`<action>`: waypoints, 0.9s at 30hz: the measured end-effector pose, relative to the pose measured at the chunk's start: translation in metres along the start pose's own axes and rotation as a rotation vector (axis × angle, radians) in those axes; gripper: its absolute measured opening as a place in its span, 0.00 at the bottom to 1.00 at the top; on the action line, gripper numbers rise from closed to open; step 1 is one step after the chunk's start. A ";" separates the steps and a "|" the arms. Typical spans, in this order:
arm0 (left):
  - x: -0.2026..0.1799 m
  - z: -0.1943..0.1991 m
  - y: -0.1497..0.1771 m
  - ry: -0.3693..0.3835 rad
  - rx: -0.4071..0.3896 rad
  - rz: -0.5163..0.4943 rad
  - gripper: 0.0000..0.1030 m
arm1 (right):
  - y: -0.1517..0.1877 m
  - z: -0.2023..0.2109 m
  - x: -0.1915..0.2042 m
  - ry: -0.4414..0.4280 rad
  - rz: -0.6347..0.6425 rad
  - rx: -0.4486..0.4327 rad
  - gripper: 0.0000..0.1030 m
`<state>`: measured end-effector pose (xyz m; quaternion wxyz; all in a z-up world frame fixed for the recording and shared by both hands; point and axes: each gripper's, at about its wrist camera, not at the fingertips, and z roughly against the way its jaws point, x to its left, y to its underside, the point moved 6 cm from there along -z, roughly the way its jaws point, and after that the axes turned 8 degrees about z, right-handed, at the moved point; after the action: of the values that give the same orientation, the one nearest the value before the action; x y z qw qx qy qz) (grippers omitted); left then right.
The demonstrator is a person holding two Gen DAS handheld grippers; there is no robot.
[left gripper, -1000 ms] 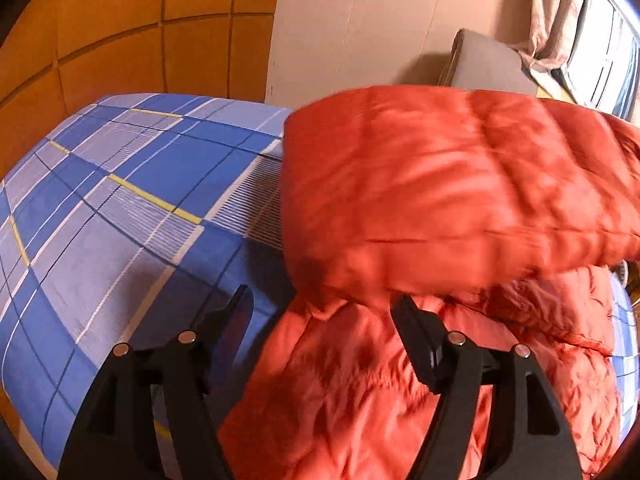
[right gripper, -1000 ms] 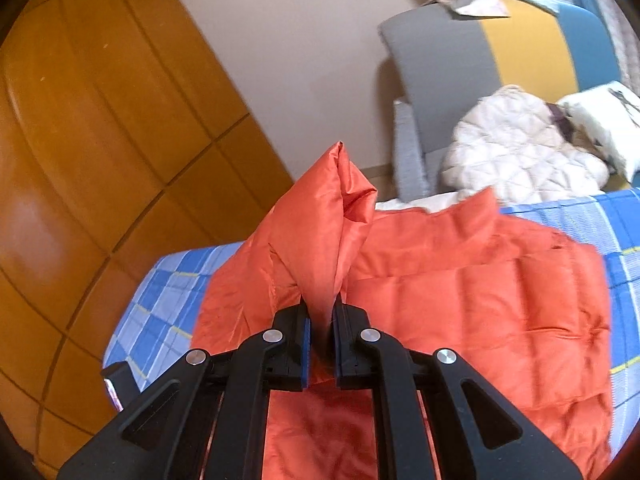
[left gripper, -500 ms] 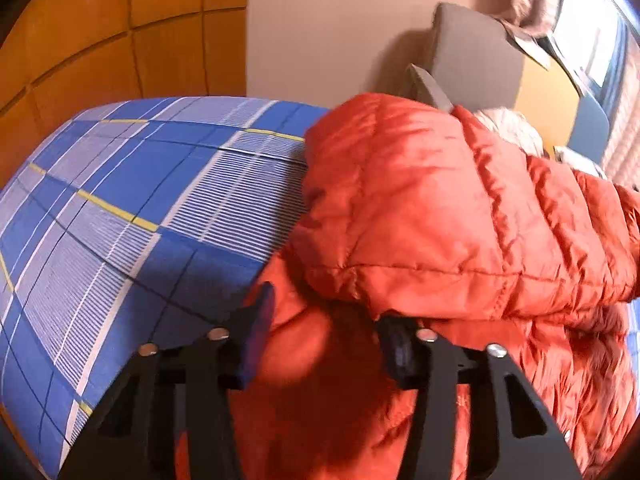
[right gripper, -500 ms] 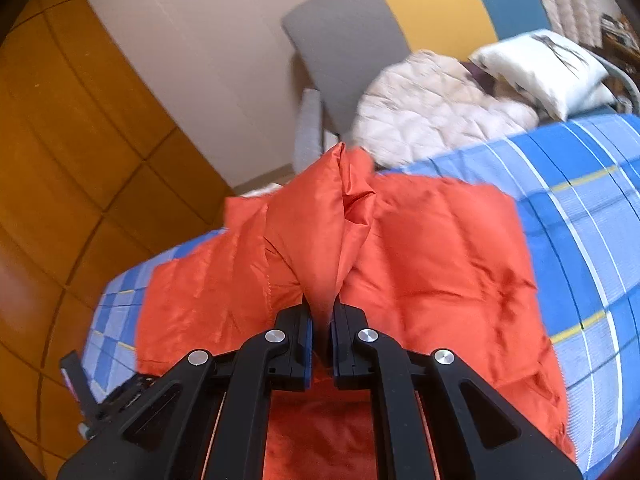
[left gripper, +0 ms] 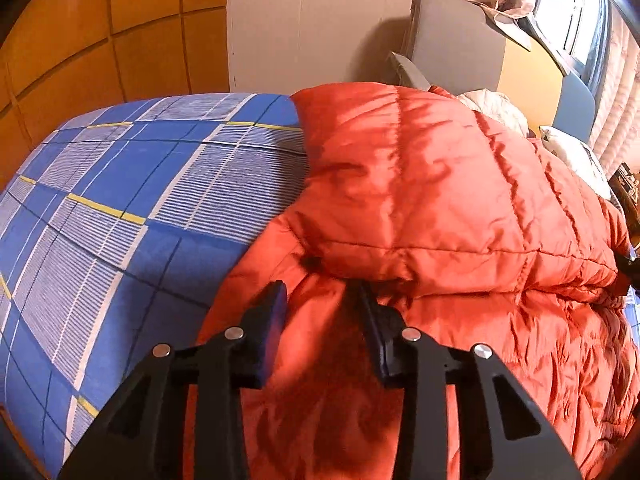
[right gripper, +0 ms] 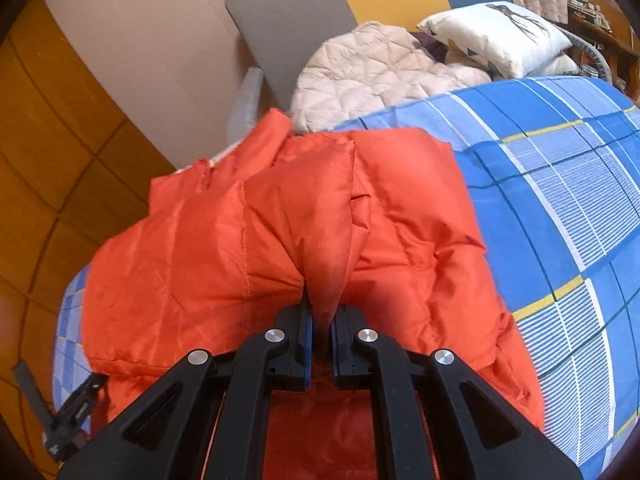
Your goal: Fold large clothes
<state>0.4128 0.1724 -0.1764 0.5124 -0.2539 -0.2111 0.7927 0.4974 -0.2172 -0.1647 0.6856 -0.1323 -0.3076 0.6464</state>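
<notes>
Nearest in the right wrist view, the right gripper (right gripper: 320, 316) has its 2 jaws clamped tight on a pinched ridge of the orange puffer jacket (right gripper: 280, 240); the fabric stands up in a peak straight out of the pads. That pinch looks like the carried corner of a flap folded over the body of the jacket, held so the flap can be steered and set down square.

In the left wrist view, the left gripper (left gripper: 320, 304) sits at the near edge of the same jacket (left gripper: 440, 208), right where the folded upper layer meets the layer underneath. Its jaws are closing, with orange fabric between them. Whether the pads press on it yet I cannot tell; a visible gap remains on the left finger's side. The likely reason for this placement is to catch the other end of the fold, so that both hands control 1 edge.

The jacket lies spread on the bed, on a blue checked bedsheet (left gripper: 120, 208), its upper layer doubled over the lower.

Farther out, the sheet is bare on both sides of the jacket, which gives free room for sliding or for another fold. Beyond the jacket's far edge lie a pale quilted garment (right gripper: 372, 68) and a white pillow (right gripper: 496, 36), close enough that a fold thrown that way could land on them. A wooden panelled wall (left gripper: 100, 40) closes the far left side.
</notes>
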 end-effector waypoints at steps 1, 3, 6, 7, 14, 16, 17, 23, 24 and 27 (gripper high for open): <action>0.002 0.002 0.000 0.004 -0.001 0.005 0.35 | 0.001 -0.002 -0.002 0.008 0.000 0.007 0.06; 0.006 0.010 -0.001 0.000 -0.019 0.010 0.35 | 0.002 -0.006 -0.005 0.022 -0.002 0.017 0.06; 0.010 0.027 -0.007 -0.001 -0.065 0.022 0.35 | 0.003 -0.009 -0.007 0.039 0.010 0.027 0.06; 0.010 0.033 -0.010 -0.001 -0.083 0.026 0.36 | 0.003 -0.009 -0.007 0.041 0.013 0.027 0.06; -0.006 0.065 -0.035 0.061 -0.188 0.001 0.47 | 0.003 -0.008 -0.006 0.038 0.030 0.026 0.06; -0.012 0.069 -0.039 0.077 -0.200 -0.013 0.49 | 0.002 -0.007 -0.005 0.037 0.034 0.028 0.06; -0.017 0.070 -0.041 0.089 -0.205 -0.025 0.49 | 0.003 -0.007 -0.005 0.037 0.036 0.028 0.06; -0.034 0.068 -0.050 0.120 -0.210 -0.063 0.50 | 0.002 -0.008 -0.005 0.034 0.035 0.029 0.06; -0.036 0.067 -0.050 0.122 -0.208 -0.068 0.50 | 0.003 -0.007 -0.005 0.036 0.038 0.030 0.06; -0.043 0.061 -0.053 0.132 -0.204 -0.086 0.50 | 0.002 -0.008 -0.005 0.037 0.045 0.032 0.06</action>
<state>0.4271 0.1484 -0.0888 0.5301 -0.3470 -0.2672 0.7261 0.5009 -0.2196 -0.1732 0.6783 -0.1403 -0.2816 0.6640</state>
